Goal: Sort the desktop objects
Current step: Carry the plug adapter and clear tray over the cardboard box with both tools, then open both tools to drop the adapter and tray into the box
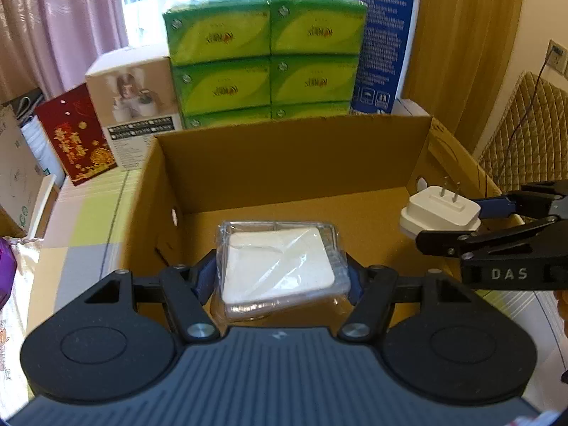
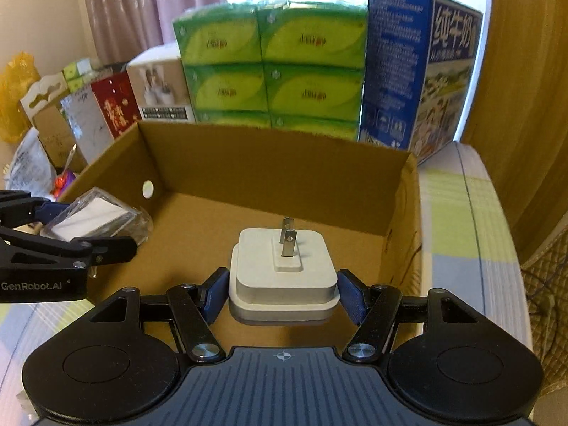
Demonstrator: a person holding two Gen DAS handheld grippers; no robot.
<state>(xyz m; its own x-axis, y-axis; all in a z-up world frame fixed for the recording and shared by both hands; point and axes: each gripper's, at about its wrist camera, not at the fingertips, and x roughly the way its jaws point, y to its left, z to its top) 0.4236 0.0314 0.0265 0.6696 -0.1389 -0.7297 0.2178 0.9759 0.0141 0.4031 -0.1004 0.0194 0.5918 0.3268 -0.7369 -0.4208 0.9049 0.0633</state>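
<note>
Left wrist view: left gripper (image 1: 282,278) pinching slippery plastic-wrapped white square pack (image 1: 280,266) | right gripper (image 2: 282,293) clamping rigid white 2-prong plug adapter (image 2: 283,269) by flat sides, over open brown cardboard box (image 2: 269,163).

White plug adapter (image 2: 282,277), brown cardboard box (image 2: 269,174), green tissue packs (image 2: 273,60), blue milk carton (image 2: 415,67), pastel checked tablecloth (image 2: 458,220).

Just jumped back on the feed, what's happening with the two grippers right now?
Both grippers are loaded and held over the open cardboard box. The left gripper is shut on a white pad wrapped in clear plastic. The right gripper is shut on a white plug adapter, prongs pointing up. The part of the box floor that shows is bare; neither item has been set down yet.
</note>
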